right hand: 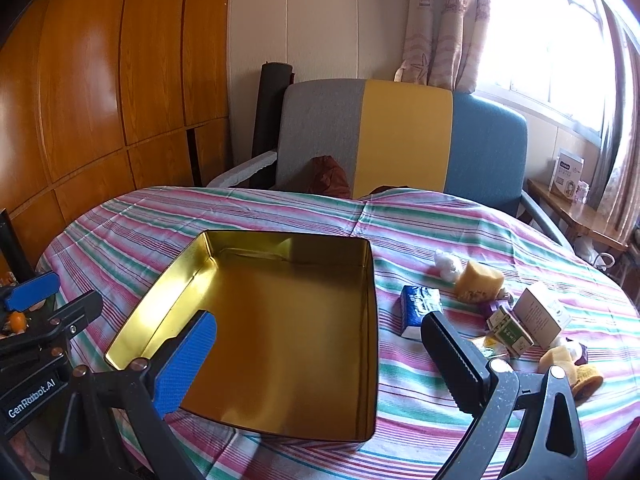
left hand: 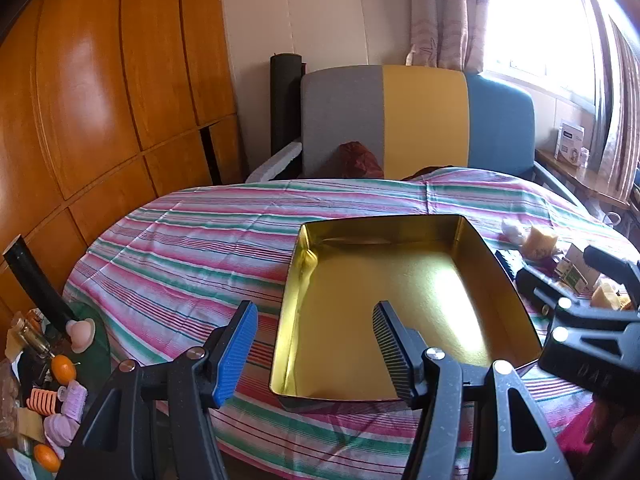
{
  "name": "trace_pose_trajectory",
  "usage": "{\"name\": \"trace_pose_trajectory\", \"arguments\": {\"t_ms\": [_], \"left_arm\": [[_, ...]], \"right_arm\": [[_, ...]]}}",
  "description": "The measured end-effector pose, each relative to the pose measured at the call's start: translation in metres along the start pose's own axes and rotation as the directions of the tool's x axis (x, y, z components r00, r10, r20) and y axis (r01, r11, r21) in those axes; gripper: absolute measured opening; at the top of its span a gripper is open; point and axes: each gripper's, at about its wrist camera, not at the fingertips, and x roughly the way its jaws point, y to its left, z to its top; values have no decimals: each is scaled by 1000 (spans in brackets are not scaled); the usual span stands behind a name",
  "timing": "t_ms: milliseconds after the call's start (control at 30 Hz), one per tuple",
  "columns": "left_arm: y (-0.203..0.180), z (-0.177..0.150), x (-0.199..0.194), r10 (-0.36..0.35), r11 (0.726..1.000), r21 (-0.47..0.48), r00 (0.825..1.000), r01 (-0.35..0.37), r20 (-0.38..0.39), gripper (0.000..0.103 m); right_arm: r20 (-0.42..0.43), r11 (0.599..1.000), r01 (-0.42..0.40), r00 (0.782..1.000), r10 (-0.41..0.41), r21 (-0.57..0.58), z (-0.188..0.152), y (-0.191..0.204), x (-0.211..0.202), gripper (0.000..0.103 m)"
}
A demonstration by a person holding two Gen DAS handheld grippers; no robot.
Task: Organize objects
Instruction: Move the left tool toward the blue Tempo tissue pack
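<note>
On the striped cloth (right hand: pixel 280 208), tin (right hand: pixel 280 320) lies mouth-up, seemingly lengthwise.

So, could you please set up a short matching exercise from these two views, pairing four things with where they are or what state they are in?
Things:
1. gold tin
2. blue tissue pack
3. white box
4. right gripper

Descriptions:
a. open, nothing held
b. empty
c. on the cloth just right of the tin
d. tilted among small items at the far right

Pairs: 1-b, 2-c, 3-d, 4-a
</note>
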Motion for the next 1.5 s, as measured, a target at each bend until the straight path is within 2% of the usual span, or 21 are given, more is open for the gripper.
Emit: {"name": "trace_pose_trajectory", "arguments": {"t_ms": [133, 233, 300, 367, 400, 567, 667, 733, 833, 900, 1000, 1100, 1167, 1300, 1433, 1500], "left_arm": [[-3, 0, 3, -48, 999, 3, 999, 48, -21, 61], [-3, -1, 7, -135, 991, -15, 989, 135, -57, 62], [-3, -1, 9, -221, 975, -44, 972, 218, -80, 64], [-4, -2, 13, -301, 953, -81, 947, 294, -108, 67], [-8, -3, 14, -321, 946, -87, 940, 312, -113, 67], [-30, -4, 17, -322, 946, -12, 938, 323, -127, 67], [-46, -3, 19, -269, 957, 72, 953, 281, -138, 67], [-53, 1, 22, -269, 953, 105, 951, 286, -152, 69], [-66, 9, 26, -271, 944, 150, 950, 294, -154, 74], [-78, 15, 28, -278, 934, 185, 948, 304, -156, 76], [-99, 22, 32, -299, 914, 236, 941, 330, -160, 76], [-120, 28, 36, -319, 889, 280, 929, 362, -189, 76], [-132, 32, 41, -345, 871, 284, 912, 400, -223, 76], [-160, 43, 56, -405, 829, 269, 858, 490, -317, 76], [-192, 57, 79, -470, 789, 197, 779, 581, -416, 75], [-209, 65, 90, -493, 777, 158, 746, 609, -448, 74]], "right_arm": [[8, 1000, 28, 1000, -28, 1, 4, -15, -2, 103], [24, 999, 54, 998, -54, 3, 11, -33, -4, 103], [40, 996, 84, 996, -84, 5, 17, -49, -6, 103], [52, 994, 107, 993, -108, 12, 22, -69, -8, 103], [55, 992, 122, 991, -123, 18, 25, -80, -8, 103], [22, 968, 239, 970, -241, 73, 28, -155, 1, 103], [-31, 939, 329, 944, -328, 97, 19, -202, 13, 103], [-70, 921, 367, 930, -361, 129, 8, -230, 20, 103], [-163, 886, 364, 930, -329, 287, -8, -272, 29, 103], [-164, 848, 294, 955, -246, 441, -14, -298, 28, 103], [-164, 809, 282, 959, -230, 516, -18, -314, 22, 103], [-157, 801, 252, 968, -198, 543, -21, -315, 17, 103], [-152, 804, 240, 971, -186, 544, -20, -312, 16, 103], [-135, 809, 218, 976, -172, 546, -18, -309, 18, 103], [-124, 809, 195, 981, -151, 554, -18, -308, 17, 103], [-119, 811, 184, 983, -142, 555, -17, -308, 17, 103]]}}
